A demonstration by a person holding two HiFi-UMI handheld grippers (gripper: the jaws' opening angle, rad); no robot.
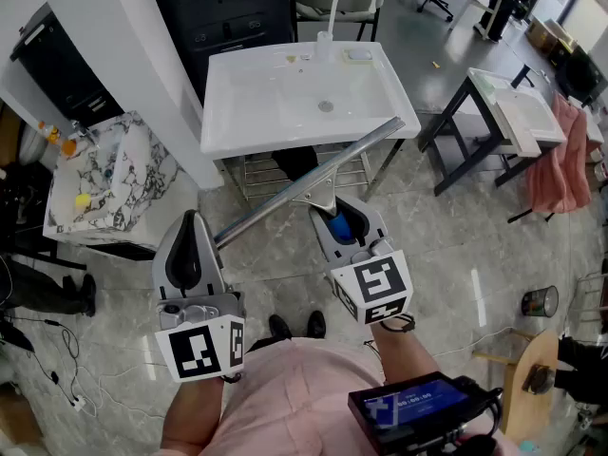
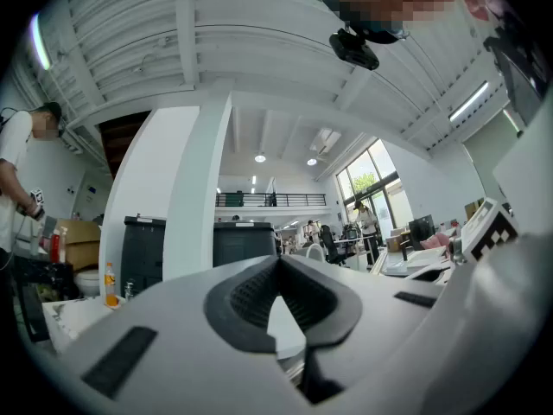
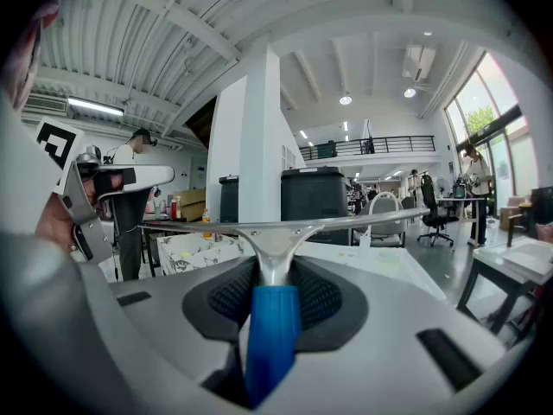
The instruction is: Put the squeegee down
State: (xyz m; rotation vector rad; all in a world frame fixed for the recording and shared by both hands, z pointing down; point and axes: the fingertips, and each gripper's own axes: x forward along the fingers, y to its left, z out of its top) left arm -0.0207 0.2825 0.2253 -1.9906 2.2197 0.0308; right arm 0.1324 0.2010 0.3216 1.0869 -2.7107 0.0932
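The right gripper (image 1: 338,218) is clamped on the blue handle of the squeegee (image 1: 306,182), held in the air just before the front edge of the white sink (image 1: 220,137). Its handle points back at the person. The long metal blade runs slantwise, its far end crossing the sink's front right corner. The left gripper (image 1: 189,251) has its jaws together, empty.
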